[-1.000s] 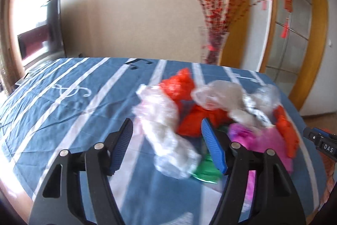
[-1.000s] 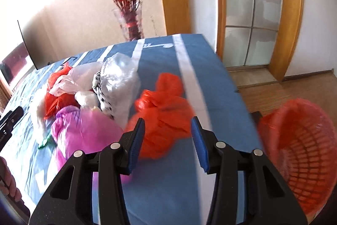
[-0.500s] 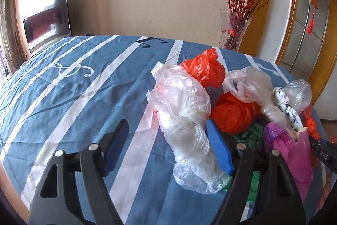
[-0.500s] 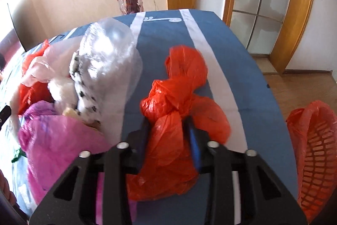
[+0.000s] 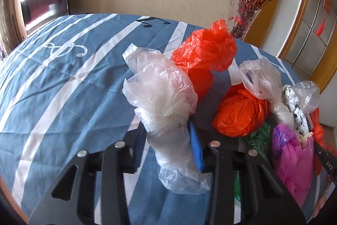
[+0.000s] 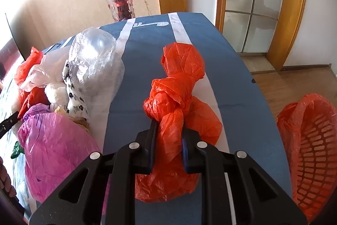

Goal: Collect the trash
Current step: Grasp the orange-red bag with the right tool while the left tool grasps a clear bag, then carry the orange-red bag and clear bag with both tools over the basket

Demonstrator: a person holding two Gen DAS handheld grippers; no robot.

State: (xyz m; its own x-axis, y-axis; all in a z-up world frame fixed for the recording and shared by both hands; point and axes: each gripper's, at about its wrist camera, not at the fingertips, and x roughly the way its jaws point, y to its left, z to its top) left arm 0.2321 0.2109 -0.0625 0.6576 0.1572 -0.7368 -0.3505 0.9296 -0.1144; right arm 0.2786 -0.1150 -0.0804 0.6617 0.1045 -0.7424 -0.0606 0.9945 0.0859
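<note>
A heap of knotted plastic bags lies on a table with a blue striped cloth (image 5: 63, 77). My left gripper (image 5: 166, 140) is shut on a clear whitish bag (image 5: 162, 98) at the heap's left end. My right gripper (image 6: 168, 140) is shut on a knotted orange bag (image 6: 179, 94) at the heap's right end. An orange slotted basket (image 6: 311, 147) lined with an orange bag stands on the floor to the right of the table.
More bags lie between the two grippers: two orange bags (image 5: 210, 52) (image 5: 240, 113), a pink bag (image 6: 52, 147), a clear bag (image 6: 94, 60) and a black-spotted white one (image 6: 73, 96). A glass vase (image 6: 120, 1) of red branches stands at the table's far edge.
Both grippers moved forward onto the heap and closed: the left on the clear whitish bag, the right on the knotted orange bag.
</note>
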